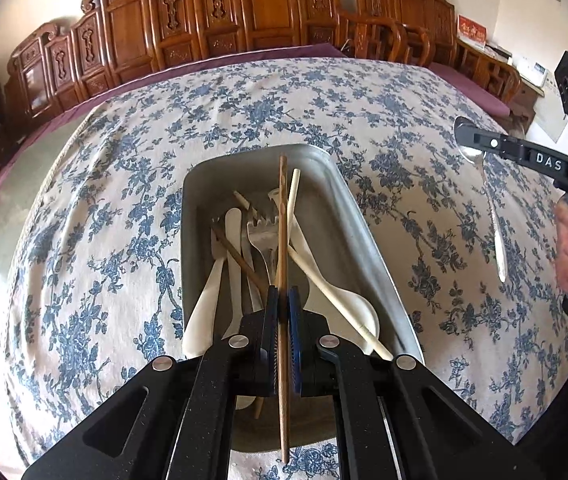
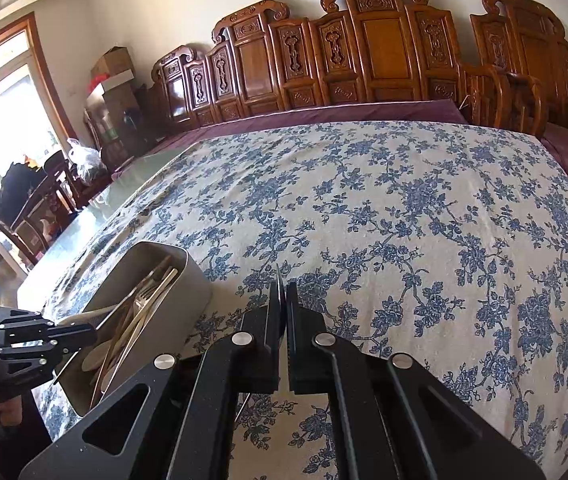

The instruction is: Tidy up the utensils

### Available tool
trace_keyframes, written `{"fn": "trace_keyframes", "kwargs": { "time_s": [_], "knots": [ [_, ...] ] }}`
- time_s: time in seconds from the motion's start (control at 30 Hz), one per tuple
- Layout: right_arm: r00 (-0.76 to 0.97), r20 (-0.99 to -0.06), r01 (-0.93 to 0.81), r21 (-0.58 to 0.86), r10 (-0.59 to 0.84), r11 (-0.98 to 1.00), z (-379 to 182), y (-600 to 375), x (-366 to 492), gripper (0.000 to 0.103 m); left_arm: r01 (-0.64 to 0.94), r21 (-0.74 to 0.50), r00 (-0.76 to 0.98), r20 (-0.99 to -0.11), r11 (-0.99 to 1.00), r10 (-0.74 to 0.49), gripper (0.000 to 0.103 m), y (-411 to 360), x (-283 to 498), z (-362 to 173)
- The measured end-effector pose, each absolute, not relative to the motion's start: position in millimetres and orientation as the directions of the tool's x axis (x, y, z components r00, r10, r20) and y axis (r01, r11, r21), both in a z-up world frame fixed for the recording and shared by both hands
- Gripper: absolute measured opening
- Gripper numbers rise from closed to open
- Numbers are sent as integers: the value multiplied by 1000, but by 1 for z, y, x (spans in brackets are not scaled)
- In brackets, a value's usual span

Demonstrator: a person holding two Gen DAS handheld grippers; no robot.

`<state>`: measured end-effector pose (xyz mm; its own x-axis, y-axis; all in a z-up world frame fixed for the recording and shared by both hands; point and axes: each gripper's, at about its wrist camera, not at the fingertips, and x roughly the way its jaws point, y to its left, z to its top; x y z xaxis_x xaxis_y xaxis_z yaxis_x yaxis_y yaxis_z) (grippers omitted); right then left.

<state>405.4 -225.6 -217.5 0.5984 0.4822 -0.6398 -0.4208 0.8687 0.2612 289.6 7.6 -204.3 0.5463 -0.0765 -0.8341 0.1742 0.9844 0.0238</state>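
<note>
**Both jaws clamped: chopstick left, spoon right**

The left gripper (image 1: 282, 304) has its jaws pressed narrowly on a brown wooden chopstick (image 1: 282, 216), which runs upright between the pads and extends past them at both ends. The right gripper (image 2: 284, 300) has its jaws closed on a metal spoon (image 1: 492, 216); in the left wrist view the bowl sits at the fingertips and the handle hangs down over the cloth.

The floral tablecloth (image 2: 424, 208) is bare from the bin out to its far and right edges. Carved wooden chairs (image 2: 380, 52) line the far side.

The chopstick is held directly above the grey rectangular bin (image 1: 348, 208), near the cloth's left edge. The bin contains white plastic spoons (image 1: 350, 300), a metal fork (image 1: 261, 236), a pale chopstick (image 1: 292, 196) and another brown chopstick (image 1: 239, 258), lying crossed.
</note>
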Motion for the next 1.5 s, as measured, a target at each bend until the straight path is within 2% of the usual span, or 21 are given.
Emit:
{"fn": "trace_keyframes", "kwargs": {
  "time_s": [0.47,0.63,0.87,1.27,1.5],
  "knots": [
    [593,-621,-451,272,513,850,-208,-213,392,4,167,-10,599,-794,986,-109,5,12,293,-201],
    [591,-609,-473,269,529,839,-201,-202,384,4,158,-30,628,-769,987,-123,9,20,290,-193],
    [586,-583,-517,267,563,814,-183,-172,375,4,164,-59,657,-739,985,-154,10,32,283,-176],
    [542,-600,-553,271,588,787,-177,-106,389,4,133,-72,682,-717,989,-144,12,55,277,-163],
    [503,-644,-584,239,577,776,-190,-64,392,4,101,-65,693,-712,993,-117,12,72,274,-161]
  ]
}}
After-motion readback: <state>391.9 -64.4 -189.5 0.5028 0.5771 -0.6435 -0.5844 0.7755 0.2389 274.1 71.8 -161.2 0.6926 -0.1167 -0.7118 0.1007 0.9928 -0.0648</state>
